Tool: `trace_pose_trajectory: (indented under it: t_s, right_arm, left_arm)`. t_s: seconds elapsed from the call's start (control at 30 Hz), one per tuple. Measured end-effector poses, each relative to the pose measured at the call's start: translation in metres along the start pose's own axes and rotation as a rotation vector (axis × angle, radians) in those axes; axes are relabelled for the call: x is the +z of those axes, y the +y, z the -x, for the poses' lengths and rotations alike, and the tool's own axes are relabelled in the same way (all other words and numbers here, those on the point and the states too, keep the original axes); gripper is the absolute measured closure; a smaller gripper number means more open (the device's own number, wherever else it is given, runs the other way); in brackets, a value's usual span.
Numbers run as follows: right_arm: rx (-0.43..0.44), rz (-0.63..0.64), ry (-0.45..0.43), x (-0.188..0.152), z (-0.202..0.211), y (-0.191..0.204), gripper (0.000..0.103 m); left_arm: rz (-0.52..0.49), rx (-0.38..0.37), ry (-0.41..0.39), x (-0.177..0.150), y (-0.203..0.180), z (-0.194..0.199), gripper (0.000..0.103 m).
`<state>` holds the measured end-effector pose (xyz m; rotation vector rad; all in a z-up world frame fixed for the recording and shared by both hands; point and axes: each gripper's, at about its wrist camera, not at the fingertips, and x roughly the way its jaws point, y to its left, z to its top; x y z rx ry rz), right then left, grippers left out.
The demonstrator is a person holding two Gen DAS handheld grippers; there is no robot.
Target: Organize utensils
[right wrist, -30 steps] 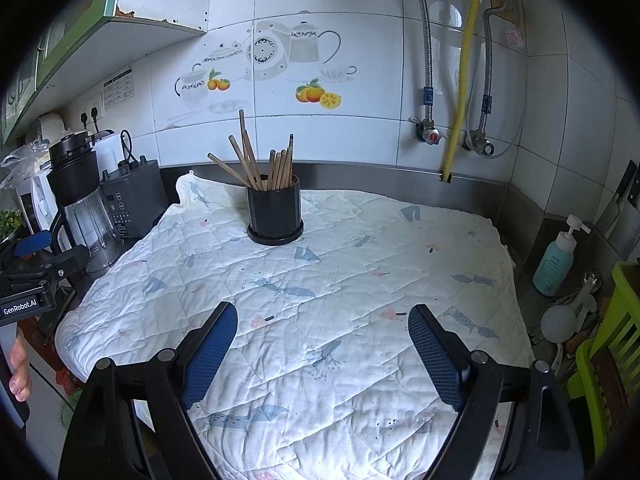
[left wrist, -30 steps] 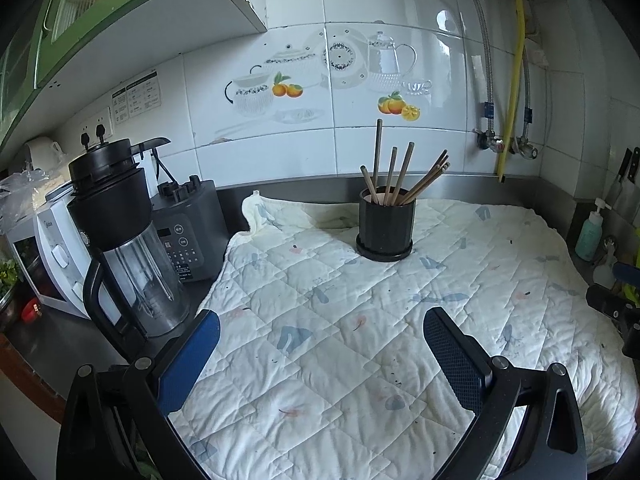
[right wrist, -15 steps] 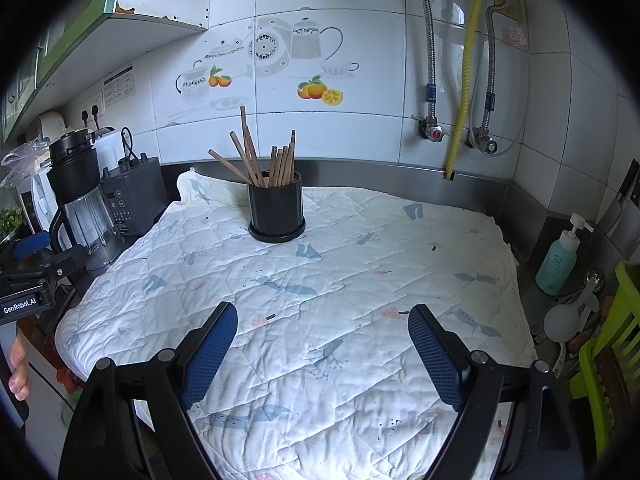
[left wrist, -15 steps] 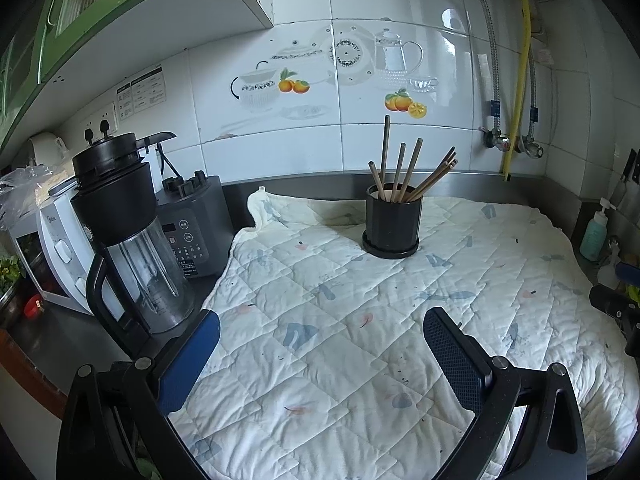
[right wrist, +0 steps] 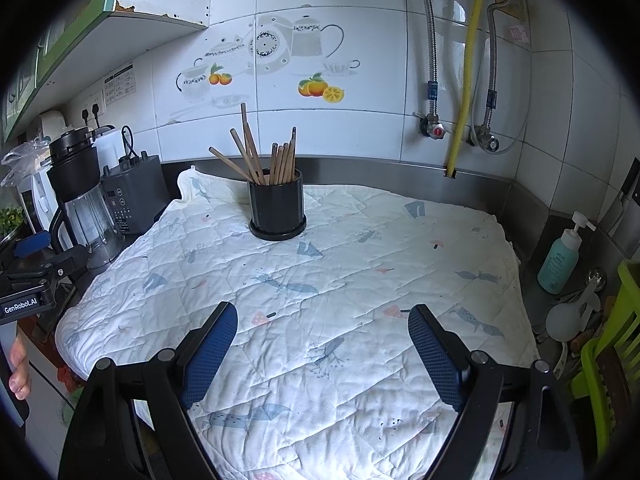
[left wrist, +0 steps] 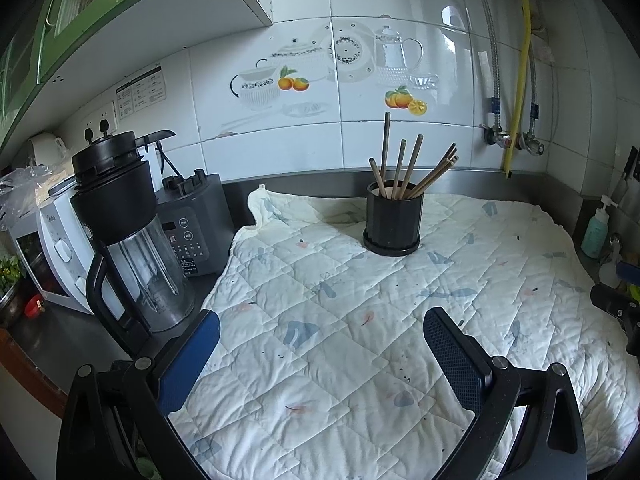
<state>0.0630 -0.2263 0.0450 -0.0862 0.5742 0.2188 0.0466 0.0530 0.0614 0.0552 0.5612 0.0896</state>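
A black round holder point(left wrist: 393, 220) point(right wrist: 277, 208) stands upright on the far part of a white quilted cloth point(left wrist: 360, 320) point(right wrist: 320, 280). Several brown wooden chopsticks point(left wrist: 401, 168) point(right wrist: 272, 160) stick up out of it, fanned apart. My left gripper point(left wrist: 320, 344) hangs open over the near left part of the cloth, with nothing between its blue pads. My right gripper point(right wrist: 322, 344) is likewise open and empty above the near middle of the cloth. Both are well short of the holder.
A black blender jug point(left wrist: 128, 232) and its grey base point(left wrist: 192, 224) stand left of the cloth, with a white appliance point(left wrist: 52, 248) behind. At the right are a soap bottle point(right wrist: 560, 260), a white ladle point(right wrist: 568, 316) and a green rack point(right wrist: 612, 340). A tiled wall with pipes point(right wrist: 464, 72) backs the counter.
In both views the holder and wall have slid slightly lower and to the right in the picture. Both grippers stayed open and empty.
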Motion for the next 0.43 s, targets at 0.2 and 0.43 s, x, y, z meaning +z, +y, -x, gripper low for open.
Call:
trace_pose_trajectory:
  t_s: [0.2,0.43]
  right_arm:
    - [-0.002,0.003,0.000,-0.0010,-0.0005,0.0005,0.008]
    - [0.001,0.001,0.007,-0.0019,-0.0024,-0.0017,0.008]
  left_arm:
    - [0.000,-0.005,-0.003,-0.0012,-0.0005,-0.0003,0.000]
    - [0.002,-0.002,0.008,-0.0014,-0.0002,-0.0042,0.000]
